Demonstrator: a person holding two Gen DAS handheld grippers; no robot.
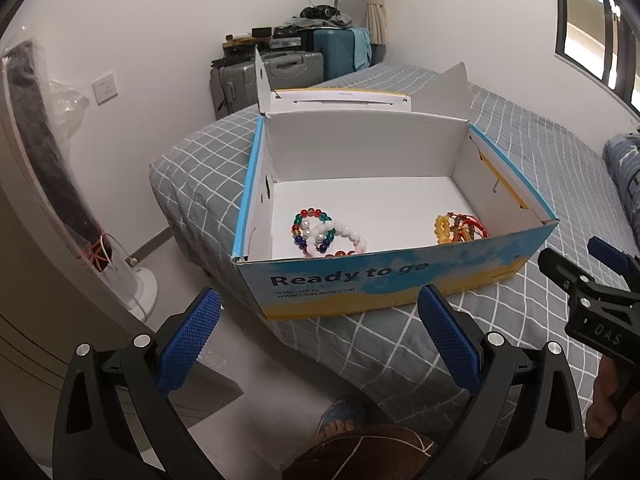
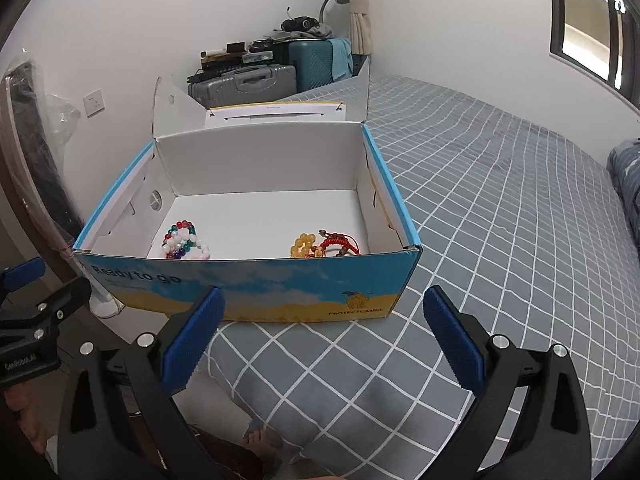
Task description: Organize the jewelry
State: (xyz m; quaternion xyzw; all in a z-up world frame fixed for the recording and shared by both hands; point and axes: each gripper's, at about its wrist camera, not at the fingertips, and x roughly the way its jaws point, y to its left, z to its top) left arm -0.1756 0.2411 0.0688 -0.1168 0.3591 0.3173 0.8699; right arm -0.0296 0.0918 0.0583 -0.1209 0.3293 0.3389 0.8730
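Observation:
An open blue and yellow cardboard box (image 1: pixel 384 284) (image 2: pixel 256 292) stands on the corner of a grey checked bed, its lid flaps up. Inside on the left lies a tangle of multicoloured, white and pink bead bracelets (image 1: pixel 326 234) (image 2: pixel 185 241). On its right side lie a yellow bead bracelet and red cord bracelets (image 1: pixel 460 228) (image 2: pixel 326 245). My left gripper (image 1: pixel 320 340) hangs open in front of the box, nothing between its blue pads. My right gripper (image 2: pixel 322 340) is also open and empty, just short of the box's front wall; it shows at the right edge of the left wrist view (image 1: pixel 592 280).
The grey checked bed (image 2: pixel 500 208) stretches to the right, with a patterned blue pillow (image 2: pixel 628 184) at its far edge. Suitcases (image 2: pixel 256 80) piled with clutter stand against the back wall. A wrapped standing fan (image 1: pixel 60 184) is on the left. A person's sandalled foot (image 1: pixel 340 416) is on the floor below.

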